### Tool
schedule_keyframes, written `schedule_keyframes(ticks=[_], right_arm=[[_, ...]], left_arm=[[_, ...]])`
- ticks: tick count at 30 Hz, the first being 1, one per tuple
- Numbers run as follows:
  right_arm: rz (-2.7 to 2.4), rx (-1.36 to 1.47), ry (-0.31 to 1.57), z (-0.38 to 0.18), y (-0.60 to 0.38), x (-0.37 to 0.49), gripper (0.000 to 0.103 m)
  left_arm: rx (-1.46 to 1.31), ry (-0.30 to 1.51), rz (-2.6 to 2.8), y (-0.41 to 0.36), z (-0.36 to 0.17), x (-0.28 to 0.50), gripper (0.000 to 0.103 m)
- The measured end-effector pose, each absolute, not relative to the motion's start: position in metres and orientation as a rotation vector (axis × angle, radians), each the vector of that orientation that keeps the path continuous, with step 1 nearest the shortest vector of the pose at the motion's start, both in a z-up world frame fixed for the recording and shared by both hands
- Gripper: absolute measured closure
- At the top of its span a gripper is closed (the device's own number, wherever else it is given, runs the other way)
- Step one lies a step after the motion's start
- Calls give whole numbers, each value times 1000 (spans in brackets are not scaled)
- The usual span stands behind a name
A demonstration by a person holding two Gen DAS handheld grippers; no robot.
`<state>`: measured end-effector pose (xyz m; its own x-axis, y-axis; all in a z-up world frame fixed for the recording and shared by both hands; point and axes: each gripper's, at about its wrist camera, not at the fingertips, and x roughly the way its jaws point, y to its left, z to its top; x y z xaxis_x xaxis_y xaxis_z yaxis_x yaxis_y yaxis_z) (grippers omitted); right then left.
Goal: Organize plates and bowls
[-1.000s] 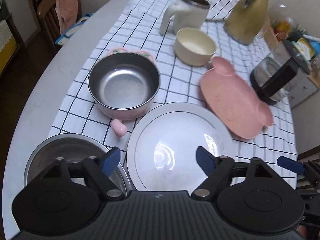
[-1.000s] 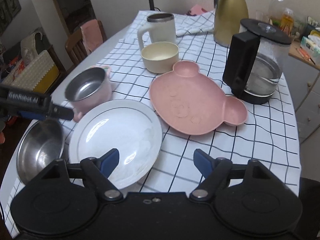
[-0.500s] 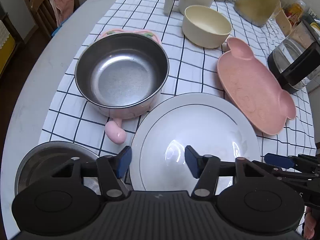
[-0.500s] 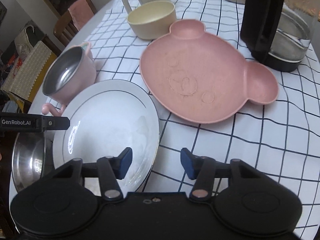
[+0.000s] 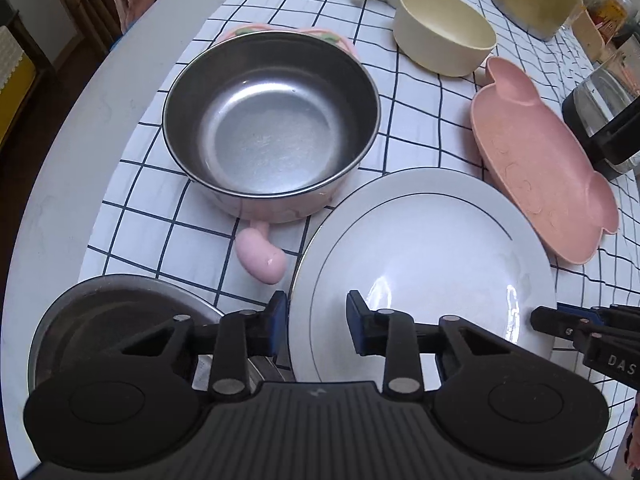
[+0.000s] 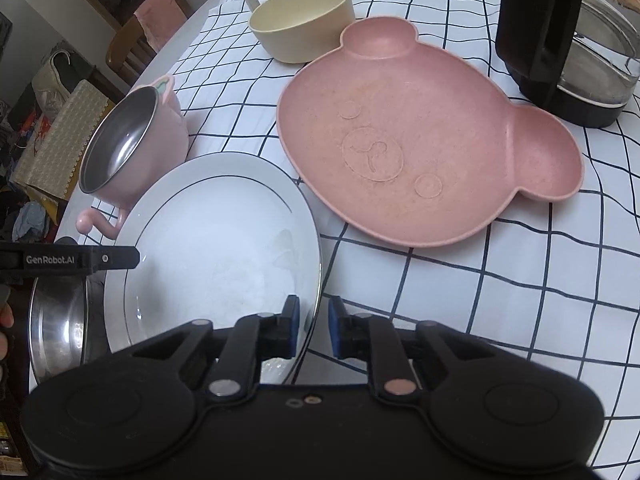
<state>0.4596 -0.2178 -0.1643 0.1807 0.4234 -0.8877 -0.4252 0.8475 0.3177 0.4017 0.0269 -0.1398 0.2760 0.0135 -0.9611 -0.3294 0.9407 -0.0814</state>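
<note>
A glossy white ceramic plate (image 5: 432, 256) lies by a brushed steel bowl (image 5: 272, 120) in a pink plastic shell, a matt speckled pink bear plate (image 6: 404, 136) and checked cloth (image 6: 480, 280).

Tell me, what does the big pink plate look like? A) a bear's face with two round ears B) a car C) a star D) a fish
A: the flat pink plastic plate has two round ear bumps and a raised snout and eyes on it.
</note>
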Motion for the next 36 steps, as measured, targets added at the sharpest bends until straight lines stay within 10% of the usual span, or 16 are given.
schedule_keyframes(ticks=[6,36], right_arm=[[606,3,1258,-167,-217,461,93],[560,88,1240,-138,-321,375,96]], left_arm=[[-278,1266,256,32,-144,399,91],[-182,1198,-101,-105,-112,335,103]])
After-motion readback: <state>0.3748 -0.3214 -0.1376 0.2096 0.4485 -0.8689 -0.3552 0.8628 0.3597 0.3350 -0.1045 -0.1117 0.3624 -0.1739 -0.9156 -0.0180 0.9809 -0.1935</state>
